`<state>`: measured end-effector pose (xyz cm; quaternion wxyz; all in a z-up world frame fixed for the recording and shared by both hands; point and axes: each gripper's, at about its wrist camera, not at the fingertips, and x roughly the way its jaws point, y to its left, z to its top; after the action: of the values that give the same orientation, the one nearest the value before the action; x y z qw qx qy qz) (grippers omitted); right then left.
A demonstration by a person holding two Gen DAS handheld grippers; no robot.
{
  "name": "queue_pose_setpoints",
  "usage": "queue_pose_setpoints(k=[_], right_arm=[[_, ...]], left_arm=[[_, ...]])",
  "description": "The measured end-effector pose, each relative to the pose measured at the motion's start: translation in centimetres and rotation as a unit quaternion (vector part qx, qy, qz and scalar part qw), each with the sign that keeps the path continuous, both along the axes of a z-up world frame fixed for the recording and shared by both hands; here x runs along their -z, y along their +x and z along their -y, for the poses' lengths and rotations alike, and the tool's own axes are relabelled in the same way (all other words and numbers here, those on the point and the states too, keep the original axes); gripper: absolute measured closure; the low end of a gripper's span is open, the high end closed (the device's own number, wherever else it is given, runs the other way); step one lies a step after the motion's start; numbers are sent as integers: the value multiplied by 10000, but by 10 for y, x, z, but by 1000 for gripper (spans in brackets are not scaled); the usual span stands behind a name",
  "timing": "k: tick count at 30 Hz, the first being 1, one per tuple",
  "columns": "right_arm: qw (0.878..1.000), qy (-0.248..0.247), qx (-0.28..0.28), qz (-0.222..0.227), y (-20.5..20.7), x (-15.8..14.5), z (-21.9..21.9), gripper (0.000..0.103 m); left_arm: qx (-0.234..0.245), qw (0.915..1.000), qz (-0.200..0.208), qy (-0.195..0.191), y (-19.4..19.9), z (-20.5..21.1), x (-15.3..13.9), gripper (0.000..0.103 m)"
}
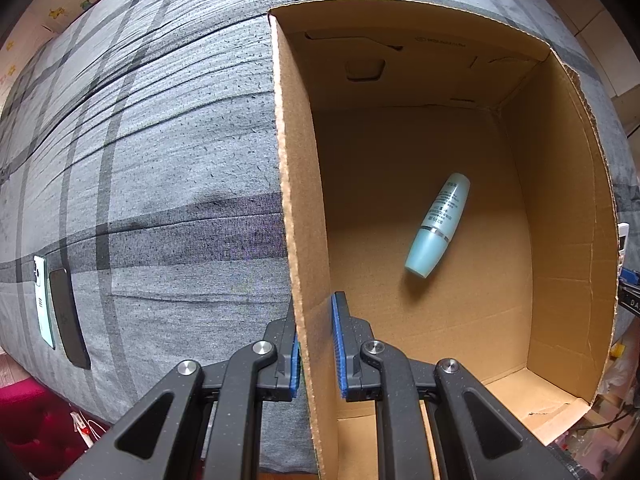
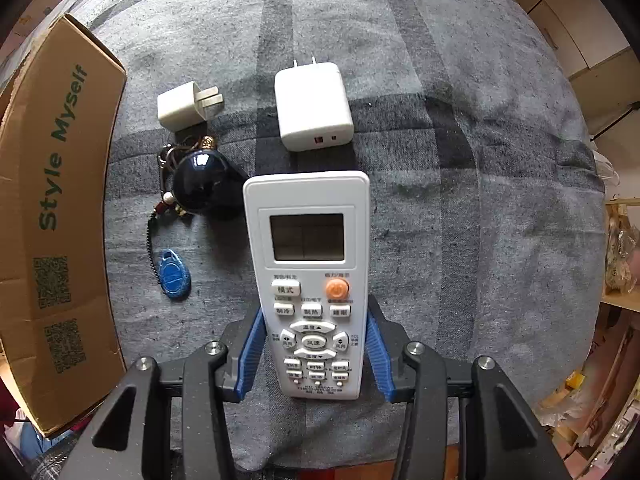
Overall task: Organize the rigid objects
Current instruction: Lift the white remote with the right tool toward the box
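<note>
1. Left gripper (image 1: 316, 344): jaws pinched on the box (image 1: 400, 80) wall, one blue pad outside and one inside. Points straight down.
2. Right gripper (image 2: 312, 344): jaws clamped on the lower sides of the remote (image 2: 306, 264), blue pads touching both edges. Remote lies button side up between the fingers, its screen end pointing away from the gripper.
3. Count, inside the box, ahead and right of the left gripper: 1 teal bottle (image 1: 438, 226), lying on its side on the box floor, cap end nearer the gripper.
4. Count, left of the left gripper, well apart: 2 phones (image 1: 60, 312), side by side on the cloth, one pale green, one dark.
5. Count, ahead of the right gripper past the remote's far end: 2 white chargers. Large charger (image 2: 314, 106) straight ahead, prongs pointing away. Small charger (image 2: 186, 106) ahead and left, prongs pointing right.
6. Count, left of the remote: 1 dark round ornament (image 2: 200, 186) on a keyring, just beside the remote's upper left corner; 1 blue fob (image 2: 174, 276) nearer the gripper, joined to it by a beaded cord.
7. Far left of the right gripper: box outer wall, printed "Style Myself", 2 QR codes.
8. Surface: grey cloth (image 2: 480, 200) with dark plaid stripes, wrinkled near the left gripper.
9. Room: blurred clutter at the right rim; red fabric lower left in the left view; star-print wall upper left.
</note>
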<state>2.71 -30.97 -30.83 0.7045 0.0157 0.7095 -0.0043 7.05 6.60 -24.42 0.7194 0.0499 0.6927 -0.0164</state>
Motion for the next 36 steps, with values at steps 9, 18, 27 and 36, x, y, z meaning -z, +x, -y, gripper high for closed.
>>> queue_pose_setpoints(k=[9, 18, 27, 36], right_arm=[[9999, 16, 44, 105, 5, -26, -6, 53], [9995, 36, -1, 323, 8, -72, -13, 53], [9978, 142, -165, 622, 18, -114, -31, 53], [9945, 403, -413, 869, 36, -136, -63, 53]], left_arm=[[38, 10000, -2, 1, 1, 2, -1, 89], [36, 10000, 0, -10, 1, 3, -2, 89], [22, 10000, -2, -24, 1, 2, -2, 89], [33, 10000, 8, -41, 0, 1, -2, 89]])
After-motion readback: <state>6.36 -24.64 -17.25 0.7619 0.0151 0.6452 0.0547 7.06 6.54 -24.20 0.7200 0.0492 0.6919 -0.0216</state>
